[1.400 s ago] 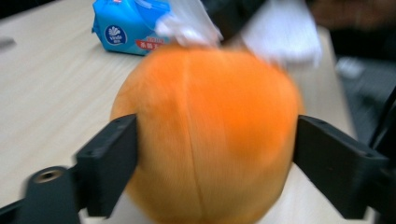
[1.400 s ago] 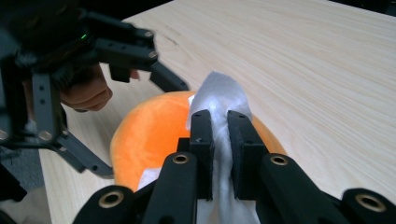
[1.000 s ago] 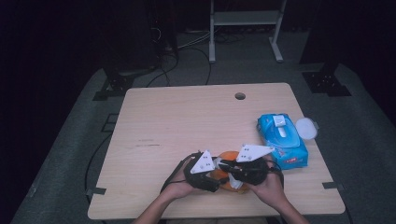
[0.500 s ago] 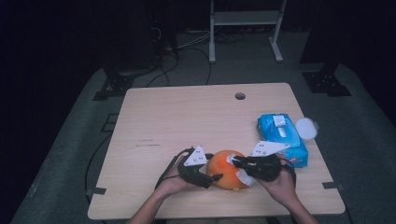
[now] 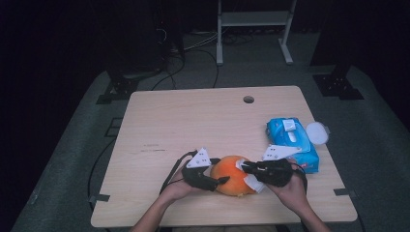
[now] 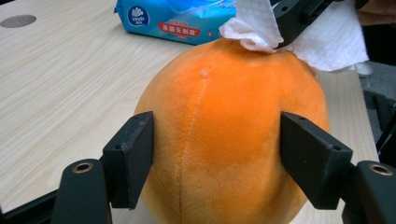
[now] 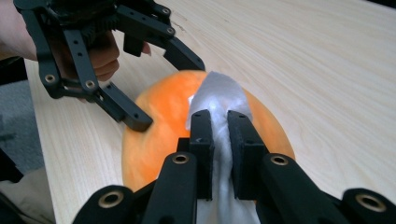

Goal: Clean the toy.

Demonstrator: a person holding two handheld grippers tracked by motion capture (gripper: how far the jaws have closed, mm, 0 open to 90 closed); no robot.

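An orange plush ball (image 5: 234, 175) is sitting on the worktop (image 5: 193, 121) near its front edge, between the person's two hands. The left gripper (image 5: 212, 180) is reaching in from the ball's left side, and in the left gripper view its jaws are standing about half open on either flank of the ball (image 6: 224, 140), pads (image 6: 135, 154) right against the fur; they have just been closing in on it, though how firmly they are pressing cannot be told. The right gripper (image 5: 247, 169) is coming in from the right with its jaws nearly together, pinching a white wipe (image 5: 251, 181) (the right gripper view shows the sheet (image 7: 218, 100) squeezed between the two pads and draping forward). The wipe is lying against the top of the ball, and in the left gripper view its crumpled edge (image 6: 254, 28) is touching the fur just under the right gripper's tip. A blue wipe pack (image 5: 292, 142) is resting on the worktop to the right, just behind the right hand (image 5: 290, 191), with its white lid (image 5: 316, 133) flipped open at the far side. The left hand (image 5: 179, 188) is holding its gripper low, near the worktop.
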